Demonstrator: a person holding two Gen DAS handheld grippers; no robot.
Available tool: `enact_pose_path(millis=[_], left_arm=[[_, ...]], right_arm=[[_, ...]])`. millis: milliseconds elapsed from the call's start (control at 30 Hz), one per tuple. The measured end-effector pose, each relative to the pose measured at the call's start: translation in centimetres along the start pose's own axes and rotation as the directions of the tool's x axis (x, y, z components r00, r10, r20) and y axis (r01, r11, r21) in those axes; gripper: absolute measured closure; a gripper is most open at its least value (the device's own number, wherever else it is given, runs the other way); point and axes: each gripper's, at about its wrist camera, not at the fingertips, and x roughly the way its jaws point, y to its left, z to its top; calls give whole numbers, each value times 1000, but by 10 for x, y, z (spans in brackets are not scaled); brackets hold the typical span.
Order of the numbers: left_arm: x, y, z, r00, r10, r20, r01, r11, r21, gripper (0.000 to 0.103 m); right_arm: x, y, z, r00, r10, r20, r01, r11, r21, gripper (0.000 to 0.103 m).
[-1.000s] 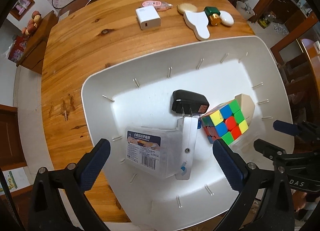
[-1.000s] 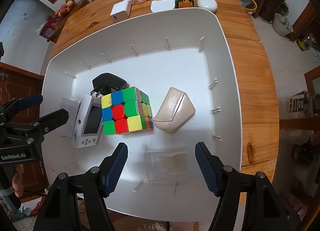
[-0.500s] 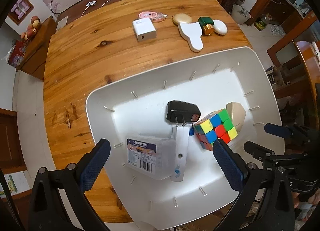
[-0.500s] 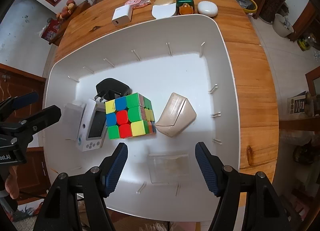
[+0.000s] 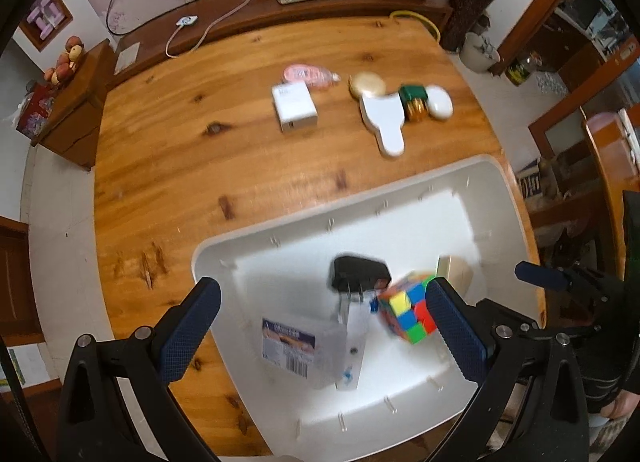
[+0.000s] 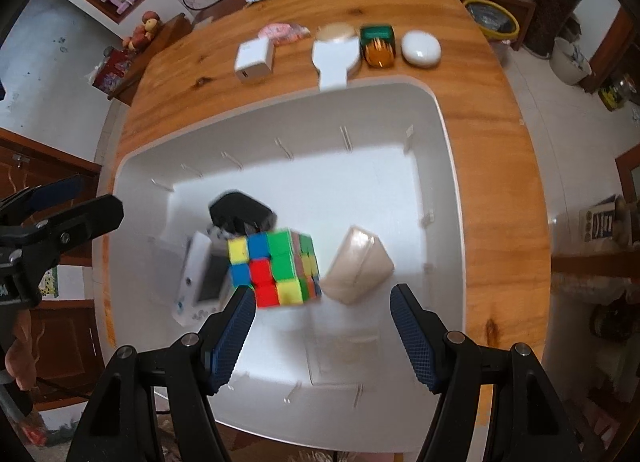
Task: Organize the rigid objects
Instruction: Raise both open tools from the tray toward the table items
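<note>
A white bin (image 5: 400, 197) (image 6: 448, 165) on the wooden table holds a colourful cube (image 5: 408, 314) (image 6: 276, 266), a black plug adapter (image 5: 358, 272) (image 6: 242, 213), a clear labelled box (image 5: 300, 346), a white handheld device (image 6: 200, 282), a beige wedge (image 6: 358, 266) and a clear flat case (image 6: 344, 350). My left gripper (image 5: 320, 330) is open and empty above the bin's near left part. My right gripper (image 6: 324, 334) is open and empty above the bin's near side.
On the table beyond the bin lie a white charger block (image 5: 294, 107) (image 6: 254, 59), a pink tape dispenser (image 5: 306, 73), a round beige case (image 5: 368, 83), a white paddle-shaped piece (image 5: 386, 121), a green-capped bottle (image 5: 414, 101) and a white oval case (image 5: 439, 101) (image 6: 421, 49).
Both grippers have risen and drawn back from the bin, so its contents look smaller and more of the table shows. Both stay open and empty.
</note>
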Motion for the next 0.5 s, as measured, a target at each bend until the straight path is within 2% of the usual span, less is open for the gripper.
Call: enact_pose_path(millis=[200, 500], left_arm=[[-22, 5, 36, 997, 21, 71, -20, 1000, -9, 1], [-46, 9, 89, 984, 39, 172, -35, 999, -31, 1]], right_arm=[[-20, 7, 40, 998, 13, 54, -10, 999, -38, 32], [-50, 9, 127, 990, -4, 142, 15, 997, -72, 32]])
